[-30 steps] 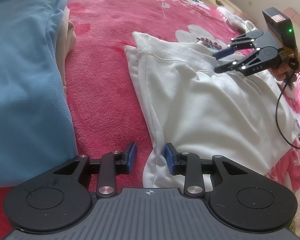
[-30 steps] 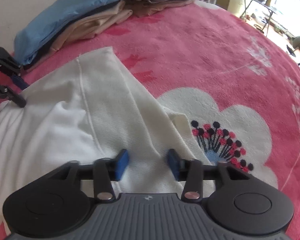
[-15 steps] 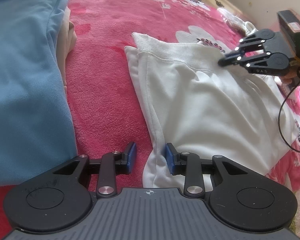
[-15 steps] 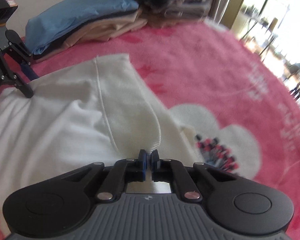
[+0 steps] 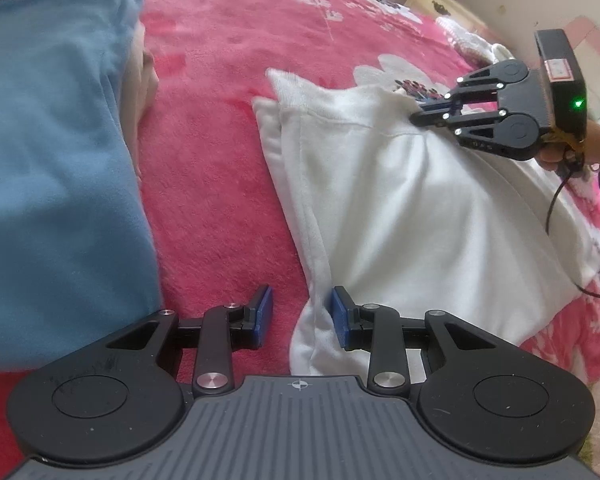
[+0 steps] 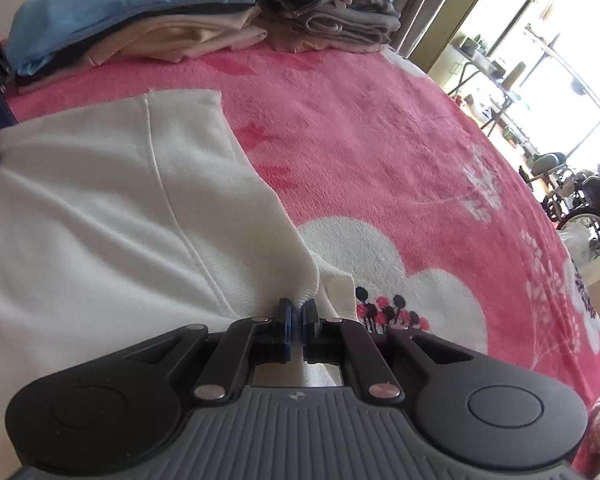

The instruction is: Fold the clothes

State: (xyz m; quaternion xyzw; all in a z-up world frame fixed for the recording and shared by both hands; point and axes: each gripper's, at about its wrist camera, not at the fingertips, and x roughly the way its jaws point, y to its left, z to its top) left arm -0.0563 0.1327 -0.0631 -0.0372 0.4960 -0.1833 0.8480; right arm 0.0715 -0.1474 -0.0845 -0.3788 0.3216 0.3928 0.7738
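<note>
Evidently soft, limp white sweatshirt (image 6: pixel 100 220): right hand-held gripper (image 6: pixel 298 316) pinches its ribbed edge; left hand-held gripper (image 5: pixel 300 316) spread astride the opposite edge.

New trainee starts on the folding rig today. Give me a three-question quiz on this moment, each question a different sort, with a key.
1. True or false: the right gripper has its jaws shut on an edge of the white garment.
2. Multiple choice: the left gripper is A) shut on the blue folded garment, B) open at the white garment's near edge, C) shut on the pink blanket.
3. Fill in: on the beige stack the top garment is ____ in colour.

Key: 1 true; 2 B; 3 blue.
</note>
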